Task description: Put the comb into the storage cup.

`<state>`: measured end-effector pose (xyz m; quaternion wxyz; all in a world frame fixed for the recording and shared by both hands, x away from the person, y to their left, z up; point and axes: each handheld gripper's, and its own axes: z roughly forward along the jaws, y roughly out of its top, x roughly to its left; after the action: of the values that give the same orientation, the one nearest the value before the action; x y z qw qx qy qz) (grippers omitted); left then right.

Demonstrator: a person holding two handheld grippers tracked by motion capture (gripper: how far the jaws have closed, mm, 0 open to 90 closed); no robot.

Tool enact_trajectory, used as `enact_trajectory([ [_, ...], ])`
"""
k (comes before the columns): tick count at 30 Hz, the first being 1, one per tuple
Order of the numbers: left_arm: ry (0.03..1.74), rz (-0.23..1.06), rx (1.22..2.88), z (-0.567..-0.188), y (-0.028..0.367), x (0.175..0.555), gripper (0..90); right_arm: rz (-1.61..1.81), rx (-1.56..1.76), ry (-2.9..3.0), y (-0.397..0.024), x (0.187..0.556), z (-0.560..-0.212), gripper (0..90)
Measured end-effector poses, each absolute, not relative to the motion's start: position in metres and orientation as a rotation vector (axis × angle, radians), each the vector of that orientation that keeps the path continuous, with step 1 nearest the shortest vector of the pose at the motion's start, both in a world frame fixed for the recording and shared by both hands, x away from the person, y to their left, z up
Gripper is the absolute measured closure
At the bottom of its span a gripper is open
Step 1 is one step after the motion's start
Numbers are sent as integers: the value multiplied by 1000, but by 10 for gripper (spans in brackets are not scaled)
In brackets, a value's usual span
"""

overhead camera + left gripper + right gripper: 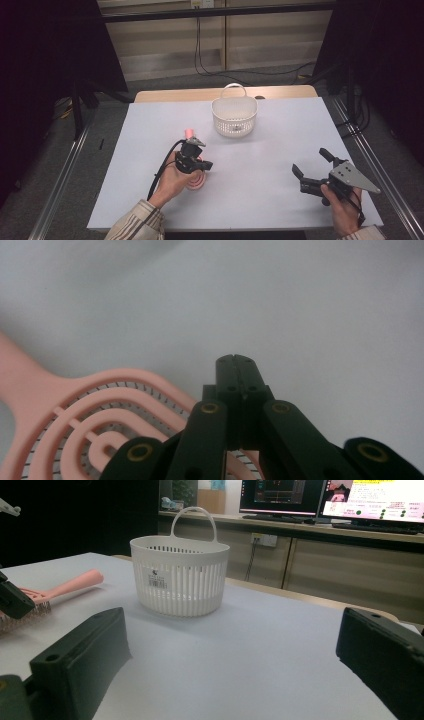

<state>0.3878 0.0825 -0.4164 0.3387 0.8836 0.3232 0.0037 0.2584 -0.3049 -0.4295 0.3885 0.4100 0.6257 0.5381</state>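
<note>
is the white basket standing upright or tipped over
Upright. The white basket rests flat on its base on the table, open rim facing up and handle rising above the far edge, as the high view also shows.

The table sheet point(260, 145) is lit evenly from overhead in the high view, while the surroundings at 9 and 3 o'clock are sunk in near-black. Soft, short shadows are cast under the basket point(234, 117). Mild grain and softness are seen throughout, and straight rails at the lower edges are bowed slightly. In the left gripper view the left gripper point(235, 360) is rendered fairly sharp, but the pink brush point(100, 410) at 8 o'clock is blurred and the sheet is washed grey. In the right gripper view the 2 near jaws are out of focus; glare is given off by the monitors point(320, 497) at 1 o'clock.
</note>
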Motion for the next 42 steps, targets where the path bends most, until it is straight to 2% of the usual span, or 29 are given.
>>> enact_trajectory([
  [42, 852, -61, 2286, -424, 105, 369, 900, 1365, 1045, 1598, -304, 259, -430, 1],
])
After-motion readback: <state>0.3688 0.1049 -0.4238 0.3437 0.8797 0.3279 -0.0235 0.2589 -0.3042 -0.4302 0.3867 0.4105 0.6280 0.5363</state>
